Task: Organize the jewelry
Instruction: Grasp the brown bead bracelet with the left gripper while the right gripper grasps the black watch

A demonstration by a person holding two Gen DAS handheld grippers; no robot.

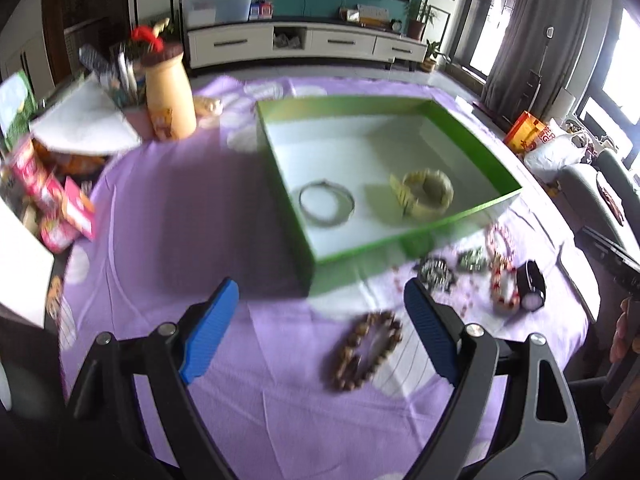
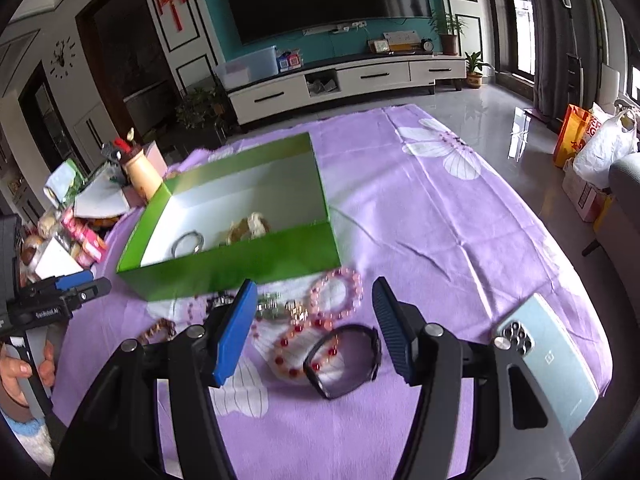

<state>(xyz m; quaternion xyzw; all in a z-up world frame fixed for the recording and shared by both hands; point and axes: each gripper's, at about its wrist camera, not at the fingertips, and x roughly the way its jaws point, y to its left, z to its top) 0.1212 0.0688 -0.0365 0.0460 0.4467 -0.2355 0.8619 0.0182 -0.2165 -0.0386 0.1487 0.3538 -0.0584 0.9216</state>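
A green box (image 1: 420, 235) with a white inside holds a silver bangle (image 1: 326, 208) and a pale yellow bracelet (image 1: 427, 196). My left gripper (image 1: 320, 292) is open in front of the box. A brown bead bracelet (image 1: 366, 350) lies on the cloth between its fingers, untouched. My right gripper (image 2: 314, 292) is open above a black watch band (image 2: 344, 360), a red bead bracelet (image 2: 296, 344) and a pink bead bracelet (image 2: 336, 292). These lie loose in front of the green box (image 2: 240, 264). The left gripper (image 2: 86, 285) shows at the left edge, held by a hand.
A purple flowered cloth (image 2: 420, 216) covers the table. A light blue phone (image 2: 548, 360) lies at the right, near the table edge. A tan jar (image 1: 168, 92), snack packets (image 1: 52, 200) and papers crowd the far left. More small jewelry (image 1: 472, 260) lies right of the box corner.
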